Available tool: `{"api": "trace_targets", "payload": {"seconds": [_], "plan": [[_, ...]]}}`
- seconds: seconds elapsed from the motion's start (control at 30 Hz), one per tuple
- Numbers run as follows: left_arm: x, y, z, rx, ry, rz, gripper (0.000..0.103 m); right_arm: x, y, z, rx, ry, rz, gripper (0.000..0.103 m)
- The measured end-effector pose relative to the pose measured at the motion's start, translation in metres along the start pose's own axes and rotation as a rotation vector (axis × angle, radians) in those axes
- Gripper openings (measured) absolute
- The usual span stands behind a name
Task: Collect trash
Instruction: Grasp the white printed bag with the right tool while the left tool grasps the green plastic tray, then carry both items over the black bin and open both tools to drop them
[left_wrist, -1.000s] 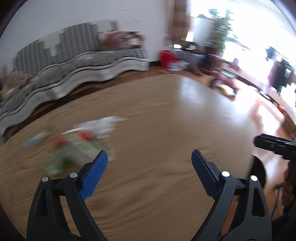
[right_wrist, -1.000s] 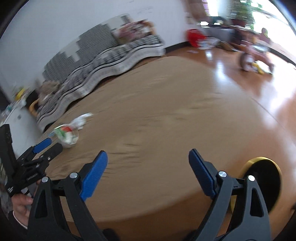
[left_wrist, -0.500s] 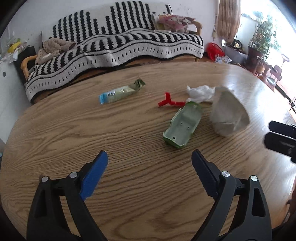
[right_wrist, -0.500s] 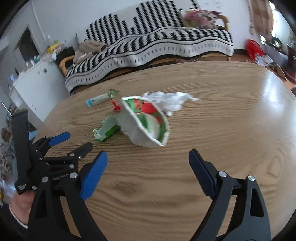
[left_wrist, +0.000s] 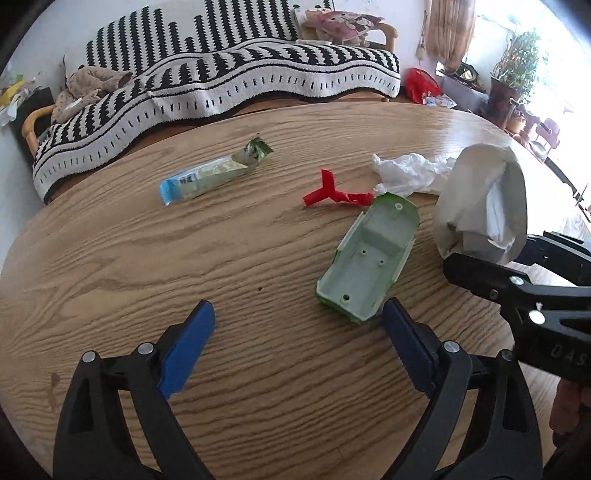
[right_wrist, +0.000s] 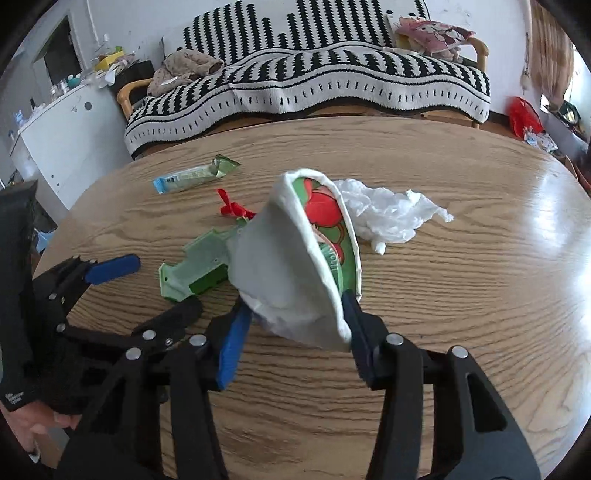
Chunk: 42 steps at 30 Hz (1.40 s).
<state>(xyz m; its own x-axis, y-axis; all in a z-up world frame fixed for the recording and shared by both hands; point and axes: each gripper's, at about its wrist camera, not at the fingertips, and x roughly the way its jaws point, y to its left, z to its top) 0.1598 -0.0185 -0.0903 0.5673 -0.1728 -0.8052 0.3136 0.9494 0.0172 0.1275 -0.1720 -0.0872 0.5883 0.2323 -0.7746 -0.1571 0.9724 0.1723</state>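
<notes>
Two tongs in play: my right gripper (right_wrist: 291, 325) is closing around the crumpled paper cup (right_wrist: 295, 258) at frame centre, pads flanking its base to pinch it. Left gripper (left_wrist: 295, 350) stays wide and empty at lower frame, staged by the green plastic shell (left_wrist: 369, 258).

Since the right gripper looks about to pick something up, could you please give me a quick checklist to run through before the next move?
1. Crushed paper cup sits between the right gripper fingers: ok.
2. Grip secured: not ok yet; the jaws are closing, and firm pad contact on both sides cannot be told.
3. Left gripper free for another piece: ok, open and empty over the wooden table.
4. Green plastic shell clear of the cup: cannot tell; it lies right beside it.
5. Other trash in view: ok; snack wrapper, red plastic piece, white plastic bag.
6. Bin for the trash: cannot tell, none in view.
</notes>
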Motion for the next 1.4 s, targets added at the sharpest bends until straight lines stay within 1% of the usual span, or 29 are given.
{"api": "trace_targets", "payload": {"seconds": [0.17,0.2,0.23,0.27,0.3,0.33,0.4,0.53,0.6,0.73,0.83,0.93,1.0,1.07,1.13,1.23,1.3,1.4], "plan": [[0.006,-0.011,0.009,0.002,-0.004,-0.019,0.09,-0.019,-0.008,-0.004,-0.012,-0.017,0.001,0.049],[0.007,-0.014,0.01,0.004,-0.007,-0.022,0.086,-0.025,-0.013,-0.006,-0.012,-0.021,-0.006,0.049],[0.007,-0.017,0.012,0.011,-0.011,-0.019,0.081,-0.029,-0.016,-0.007,-0.012,-0.023,-0.011,0.049],[0.007,-0.022,0.014,0.026,-0.019,-0.007,0.067,-0.033,-0.021,-0.01,-0.009,-0.024,-0.016,0.049],[0.006,-0.024,0.015,0.029,-0.029,-0.012,0.05,-0.038,-0.027,-0.012,-0.003,-0.026,-0.021,0.049],[0.006,-0.027,0.016,0.029,-0.035,-0.005,0.043,-0.042,-0.032,-0.014,0.003,-0.028,-0.025,0.049],[0.006,-0.03,0.017,0.03,-0.032,0.002,0.036,-0.052,-0.043,-0.018,0.015,-0.034,-0.034,0.049],[0.005,-0.033,0.017,0.018,-0.021,0.016,0.034,-0.076,-0.066,-0.026,0.043,-0.051,-0.055,0.049],[0.002,-0.036,0.018,0.003,-0.02,0.004,0.034,-0.092,-0.08,-0.033,0.057,-0.065,-0.074,0.049],[-0.014,-0.062,0.022,0.033,-0.05,-0.007,0.034,-0.126,-0.11,-0.049,0.096,-0.087,-0.112,0.049],[-0.031,-0.094,0.029,0.057,-0.087,-0.044,0.034,-0.16,-0.142,-0.067,0.149,-0.114,-0.157,0.049],[-0.05,-0.136,0.035,0.088,-0.125,-0.105,0.034,-0.196,-0.177,-0.096,0.216,-0.132,-0.217,0.049],[-0.064,-0.176,0.036,0.115,-0.144,-0.168,0.034,-0.219,-0.202,-0.117,0.265,-0.138,-0.264,0.049],[-0.075,-0.214,0.034,0.151,-0.158,-0.225,0.034,-0.248,-0.234,-0.146,0.334,-0.147,-0.323,0.049],[-0.084,-0.248,0.03,0.182,-0.165,-0.275,0.034,-0.27,-0.258,-0.172,0.391,-0.148,-0.368,0.049],[-0.096,-0.316,0.017,0.256,-0.165,-0.364,0.034,-0.305,-0.293,-0.217,0.481,-0.148,-0.439,0.049],[-0.101,-0.353,0.006,0.306,-0.162,-0.403,0.034,-0.33,-0.315,-0.248,0.541,-0.148,-0.486,0.049],[-0.105,-0.407,-0.013,0.375,-0.15,-0.465,0.034,-0.357,-0.338,-0.286,0.605,-0.15,-0.53,0.05]]}}
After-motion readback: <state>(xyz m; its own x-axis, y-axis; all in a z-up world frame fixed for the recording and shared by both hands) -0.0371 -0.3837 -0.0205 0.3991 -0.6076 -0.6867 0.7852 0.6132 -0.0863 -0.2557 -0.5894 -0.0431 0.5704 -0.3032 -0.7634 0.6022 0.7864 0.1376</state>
